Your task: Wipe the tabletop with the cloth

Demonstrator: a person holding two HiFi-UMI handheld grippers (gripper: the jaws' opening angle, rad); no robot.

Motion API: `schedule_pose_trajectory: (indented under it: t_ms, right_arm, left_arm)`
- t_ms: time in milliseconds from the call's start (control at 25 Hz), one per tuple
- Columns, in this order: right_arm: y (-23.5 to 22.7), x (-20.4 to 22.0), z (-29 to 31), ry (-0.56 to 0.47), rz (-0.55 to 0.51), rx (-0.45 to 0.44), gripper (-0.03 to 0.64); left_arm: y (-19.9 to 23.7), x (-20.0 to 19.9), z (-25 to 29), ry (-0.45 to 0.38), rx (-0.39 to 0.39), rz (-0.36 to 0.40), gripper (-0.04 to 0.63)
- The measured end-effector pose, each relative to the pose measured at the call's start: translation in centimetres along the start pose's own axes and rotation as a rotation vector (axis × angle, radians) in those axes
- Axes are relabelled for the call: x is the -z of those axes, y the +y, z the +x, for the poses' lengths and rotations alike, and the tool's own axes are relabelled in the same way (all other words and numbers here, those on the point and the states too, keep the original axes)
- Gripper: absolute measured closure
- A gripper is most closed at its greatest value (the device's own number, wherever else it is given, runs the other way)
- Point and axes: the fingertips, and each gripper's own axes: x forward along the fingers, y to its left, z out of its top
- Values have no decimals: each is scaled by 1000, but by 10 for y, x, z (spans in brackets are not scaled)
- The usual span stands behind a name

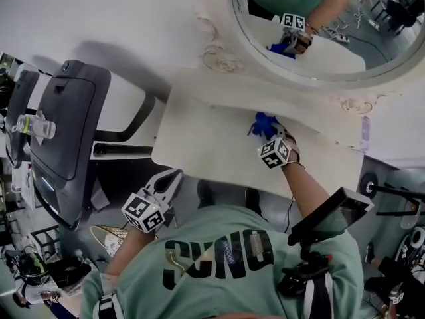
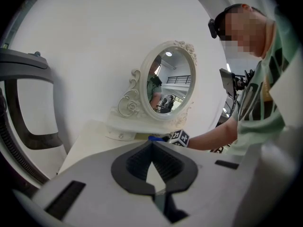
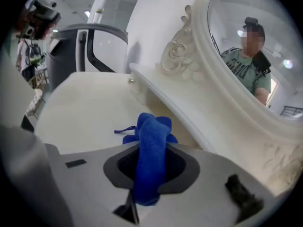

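Note:
A blue cloth (image 1: 263, 122) rests on the far right part of the white tabletop (image 1: 199, 145), close to the mirror's base. My right gripper (image 1: 272, 133) is shut on it. In the right gripper view the cloth (image 3: 152, 126) stands as a folded strip between the jaws (image 3: 151, 150), its end bunched on the tabletop (image 3: 80, 108). My left gripper (image 1: 172, 178) hangs off the table's near edge, apart from the cloth. Its pads (image 2: 137, 162) meet at the tips with nothing between them.
An oval mirror (image 1: 305, 32) in an ornate white frame stands along the table's far side and shows my right gripper's reflection. A dark grey chair (image 1: 66, 125) stands left of the table, with a bottle (image 1: 33, 126) beyond it. The wall is behind.

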Motion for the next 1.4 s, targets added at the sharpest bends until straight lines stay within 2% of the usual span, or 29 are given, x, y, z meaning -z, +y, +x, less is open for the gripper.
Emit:
schedule_pose_trajectory:
  t_ms: [80,200,280,360,440,520,720,840,960,1040,1280,1400]
  right_arm:
    - [-25,9,15,38,-43,78,540]
    - [-37,20,30,73,-66,138,540]
    - [-39,19,33,75,-53,161,540]
    - [-35,17,33,87,-44,140,541]
    - [-15,18,25,102,-79,70,541]
    - [23,21,6,103,-149,-29,541]
    - [157,41,-71,59,-238,-328,541]
    - [212,54,-101,38,-225,-445,541]
    - [215,52,-105,30,-129,-495,541]
    - [189,47,-97,6,-54,-462,541]
    - [7,40,-36,2,115,-98,541]
    - [-45,46,-15,46,123,11,541]
  left_arm:
    - [0,1,-1,3,-9,-2,598]
    - [-3,2,-1,12,-6,2,598]
    - [-3,2,-1,15,-5,6,598]
    - [-2,2,0,14,-5,6,598]
    - [-2,3,1,12,-1,4,598]
    - [-3,2,3,10,7,2,598]
    - [-7,2,11,10,31,3,598]
    - [-11,0,18,13,45,6,598]
    - [-15,-2,24,16,57,12,598]
    - [-19,-3,28,18,64,16,598]
    - [-24,0,31,32,67,23,598]
    - [-27,3,29,40,66,19,598]
